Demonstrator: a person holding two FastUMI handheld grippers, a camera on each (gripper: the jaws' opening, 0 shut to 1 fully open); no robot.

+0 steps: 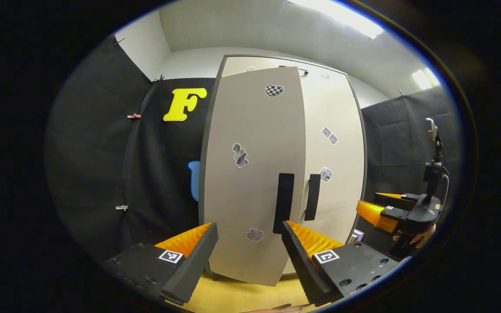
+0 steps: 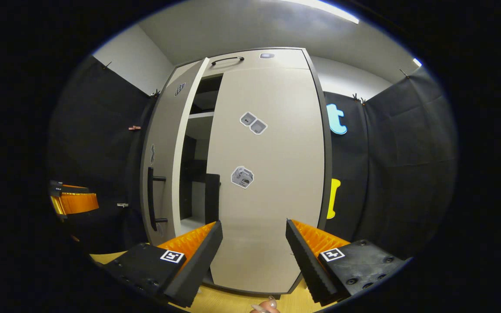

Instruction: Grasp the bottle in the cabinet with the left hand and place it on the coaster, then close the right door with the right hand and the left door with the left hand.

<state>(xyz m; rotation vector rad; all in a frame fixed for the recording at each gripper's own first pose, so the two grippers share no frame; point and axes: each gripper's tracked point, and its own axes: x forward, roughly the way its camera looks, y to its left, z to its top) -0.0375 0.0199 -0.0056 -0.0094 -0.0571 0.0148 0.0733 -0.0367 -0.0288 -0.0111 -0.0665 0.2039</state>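
The tall beige cabinet stands ahead. In the left gripper view its left door (image 1: pixel 250 130) hangs partly open toward me, its dark handle (image 1: pixel 284 202) just above my left gripper (image 1: pixel 249 230), which is open and holds nothing. The right door (image 1: pixel 333 174) lies flat against the cabinet. In the right gripper view my right gripper (image 2: pixel 254 226) is open and faces the right door (image 2: pixel 272 152) from close by. The left door (image 2: pixel 163 143) stands ajar, and shelves (image 2: pixel 198 115) show in the gap.
Black cloth walls flank the cabinet on both sides. A wooden tabletop (image 1: pixel 233 295) lies below the fingers. The right gripper (image 1: pixel 374 203) shows at the far right of the left gripper view. The left gripper (image 2: pixel 70 198) shows at the left of the right gripper view.
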